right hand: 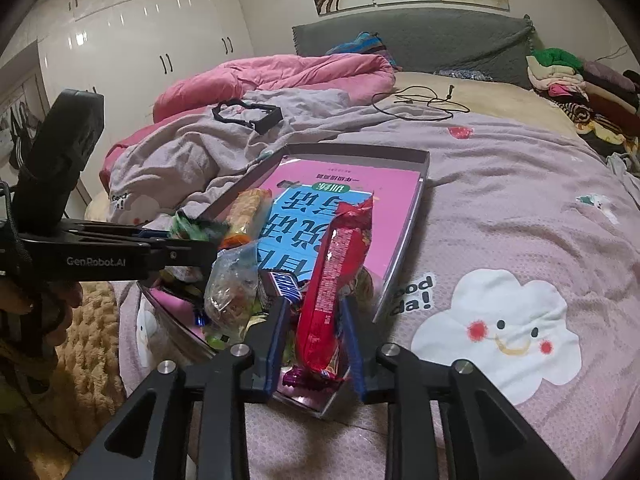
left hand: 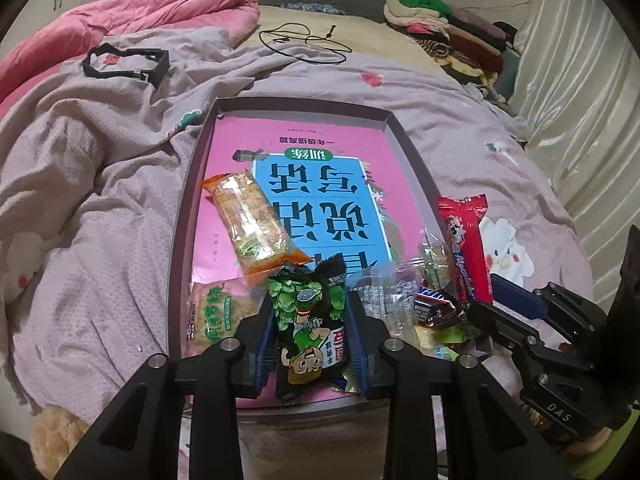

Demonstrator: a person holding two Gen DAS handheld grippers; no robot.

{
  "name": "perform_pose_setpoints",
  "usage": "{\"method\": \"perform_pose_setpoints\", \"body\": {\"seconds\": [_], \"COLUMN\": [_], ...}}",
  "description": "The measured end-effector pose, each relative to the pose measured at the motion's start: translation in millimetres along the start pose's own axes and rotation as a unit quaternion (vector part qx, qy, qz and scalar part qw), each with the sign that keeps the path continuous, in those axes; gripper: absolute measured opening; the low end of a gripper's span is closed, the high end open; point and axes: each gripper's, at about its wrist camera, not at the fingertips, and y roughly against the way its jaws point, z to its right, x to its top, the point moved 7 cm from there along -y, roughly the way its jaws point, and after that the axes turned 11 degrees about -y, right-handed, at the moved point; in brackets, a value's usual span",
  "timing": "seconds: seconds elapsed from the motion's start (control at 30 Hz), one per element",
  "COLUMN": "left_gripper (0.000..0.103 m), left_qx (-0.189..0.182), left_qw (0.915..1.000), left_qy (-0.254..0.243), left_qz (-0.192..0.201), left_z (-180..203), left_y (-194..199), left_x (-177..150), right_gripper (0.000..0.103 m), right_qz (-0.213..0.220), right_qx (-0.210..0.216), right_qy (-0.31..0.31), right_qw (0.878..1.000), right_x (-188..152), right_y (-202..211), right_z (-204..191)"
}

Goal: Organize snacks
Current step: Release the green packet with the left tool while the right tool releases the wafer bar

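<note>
Black claws (left hand: 312,320), blue pads (right hand: 280,328)

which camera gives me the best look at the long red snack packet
The right wrist view. There the long red snack packet stands between the right gripper fingers, filling the middle of the frame. In the left wrist view the packet sits off at the right beside the shallow grey tray, smaller, its lower end hidden.

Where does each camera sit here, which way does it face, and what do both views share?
Left wrist: on the left gripper, angled down into the shallow purple box; its fingers flank the black-and-green pea packet; the right gripper shows at right.
Right wrist: on the right gripper, facing the grey headboard; its fingers flank the long red wrapper; the left gripper and a hand show at left.
Shared: box, pink book, pink quilt.
</note>
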Motion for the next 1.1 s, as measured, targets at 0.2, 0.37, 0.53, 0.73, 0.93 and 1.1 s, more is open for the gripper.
{"method": "perform_pose_setpoints", "body": {"seconds": [0.2,0.37,0.53,0.73,0.93,1.1], "left_gripper": [0.054,0.064,0.073,0.080,0.084,0.085], "left_qx": [0.006,0.009,0.012,0.023,0.024,0.037], "left_qw": [1.0000,0.9998,0.9993,0.9982,0.9977,0.9965], "left_qy": [-0.001,-0.006,-0.011,-0.017,-0.008,-0.003], "left_qz": [0.008,0.019,0.034,0.052,0.063,0.075], "left_z": [0.9,4.7,8.2,15.8,25.1,28.9], "left_y": [5.5,14.3,26.5,45.1,60.5,71.1], "left_x": [2.1,5.8,11.3,16.3,12.3,8.4], "right_gripper": [0.038,0.045,0.053,0.058,0.067,0.074], "right_qz": [0.009,0.023,0.039,0.059,0.089,0.107], "right_qx": [-0.003,-0.011,-0.018,-0.027,-0.030,-0.031], "right_qy": [-0.005,-0.003,-0.008,-0.013,-0.004,-0.001], "right_qw": [1.000,1.000,0.999,0.998,0.996,0.994], "right_x": [1.6,5.4,10.0,15.5,22.0,24.8], "right_y": [7.3,15.6,24.2,37.0,58.7,75.4], "right_z": [2.9,2.9,5.0,6.9,-1.4,-8.0]}}
